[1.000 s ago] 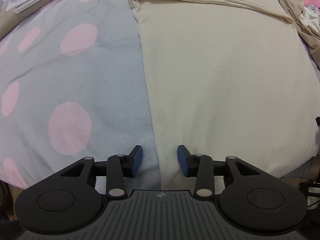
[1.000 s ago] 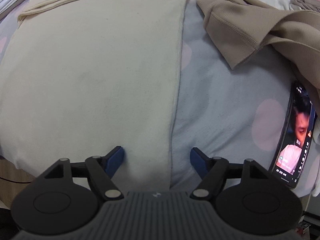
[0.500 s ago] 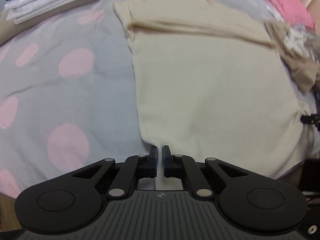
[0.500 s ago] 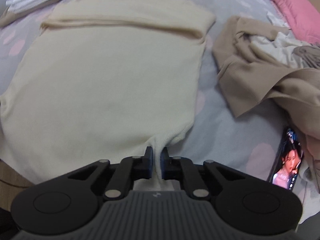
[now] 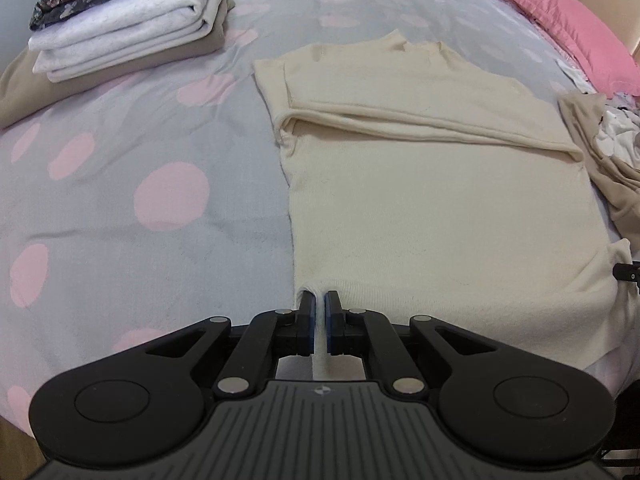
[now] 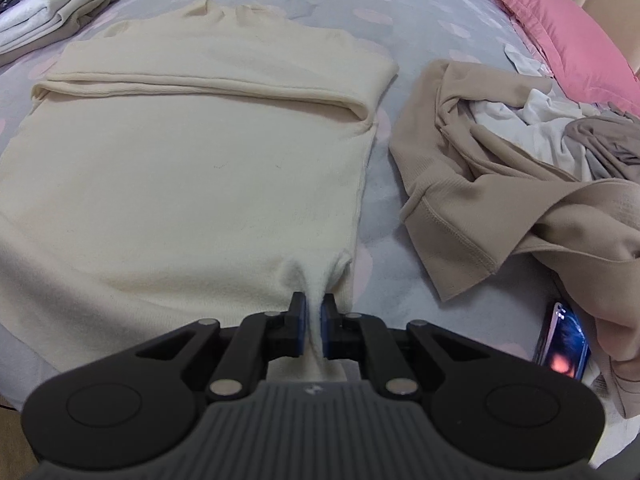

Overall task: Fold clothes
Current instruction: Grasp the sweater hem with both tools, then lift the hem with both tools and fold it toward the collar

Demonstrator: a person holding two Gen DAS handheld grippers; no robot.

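A cream knit sweater (image 5: pixel 432 184) lies flat on the grey bedspread with pink dots (image 5: pixel 120 208), its sleeves folded across the chest. My left gripper (image 5: pixel 319 300) is shut on the sweater's near left hem corner, and the cloth is pinched between the blue pads. In the right wrist view the same sweater (image 6: pixel 192 168) fills the left half. There my right gripper (image 6: pixel 313 302) is shut on the near right hem corner, which bunches up into a ridge between the pads. The right gripper's tip (image 5: pixel 626 274) shows at the far right edge of the left wrist view.
A stack of folded clothes (image 5: pixel 124 28) sits at the back left. A heap of unfolded beige and white garments (image 6: pixel 520 184) lies right of the sweater. A phone (image 6: pixel 562 340) with a lit screen lies near the right front. A pink pillow (image 6: pixel 552 28) is at the back right.
Both grippers went from open over the hem to shut on its two corners. They then rose and tipped up, so more of the bed shows, and the hem is pulled up.
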